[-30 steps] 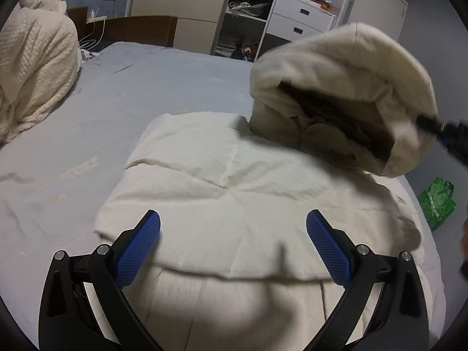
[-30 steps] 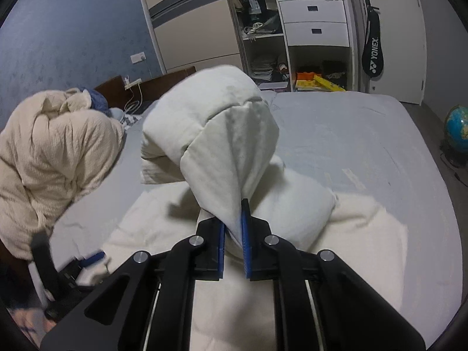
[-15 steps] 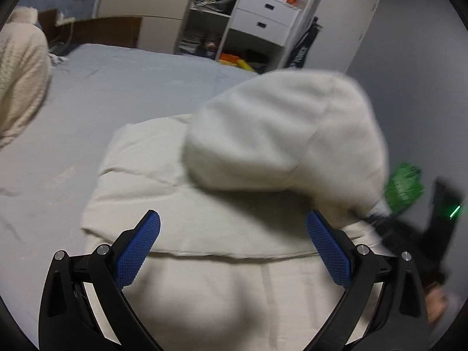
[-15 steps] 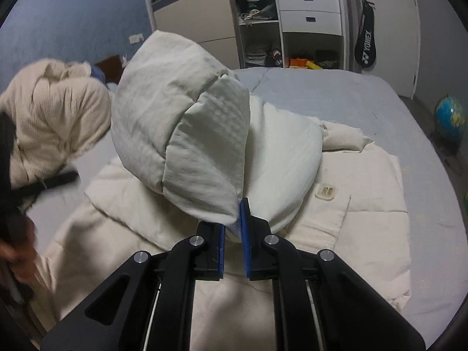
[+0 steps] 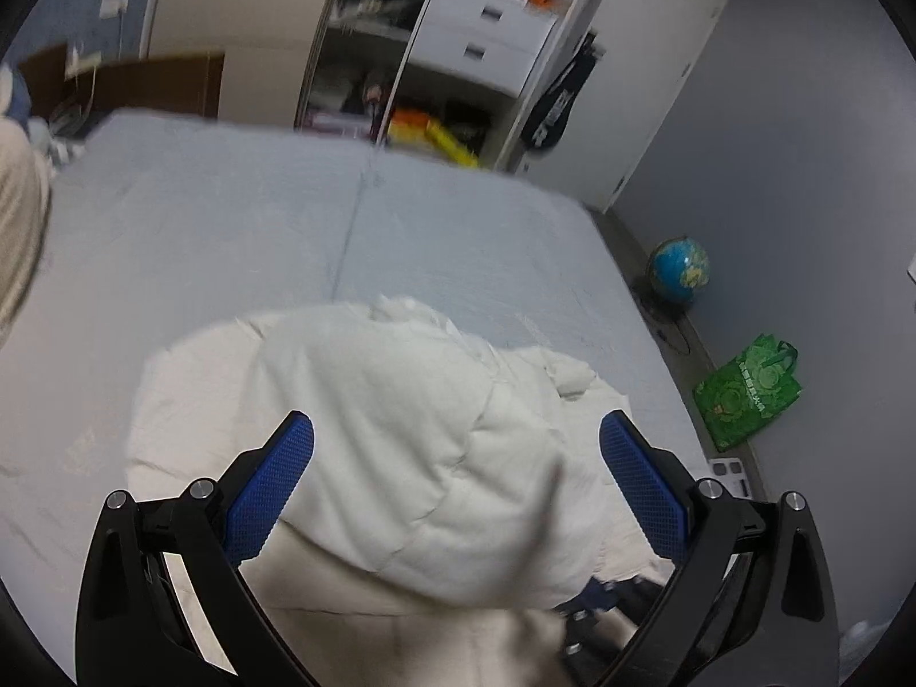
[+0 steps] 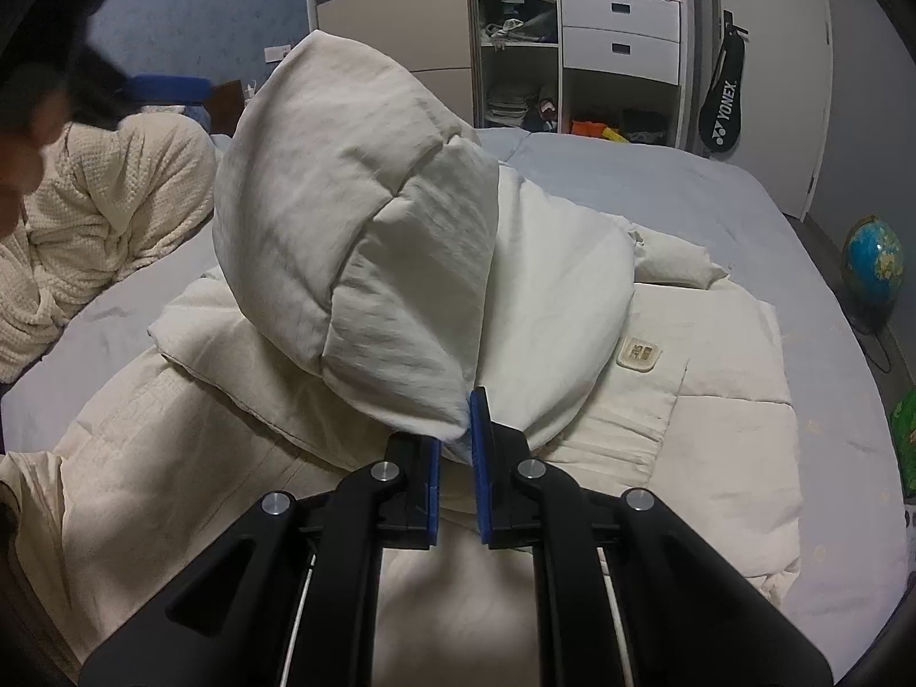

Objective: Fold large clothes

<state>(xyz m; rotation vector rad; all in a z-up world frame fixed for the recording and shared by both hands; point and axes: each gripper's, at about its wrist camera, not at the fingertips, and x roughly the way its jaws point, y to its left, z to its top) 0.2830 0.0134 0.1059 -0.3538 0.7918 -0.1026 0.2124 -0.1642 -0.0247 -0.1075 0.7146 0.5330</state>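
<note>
A large cream padded jacket [image 6: 715, 435] lies spread on the grey-blue bed [image 6: 658, 183]. My right gripper [image 6: 455, 429] is shut on the edge of its hood [image 6: 366, 229] and holds the hood up over the jacket's body. In the left wrist view the hood [image 5: 412, 458] bulges between the fingers of my left gripper [image 5: 455, 492], which is open and empty above the jacket. Part of the right gripper shows dark at the bottom of that view [image 5: 601, 612].
A cream knitted blanket [image 6: 97, 229] is heaped at the bed's left. A wardrobe with white drawers [image 6: 618, 40] stands behind the bed. A globe [image 5: 678, 269] and a green bag [image 5: 747, 395] sit on the floor at the right.
My right gripper has carried the hood forward and down over the jacket's body. My left gripper has swung right and lifted, so it now looks over the hood.
</note>
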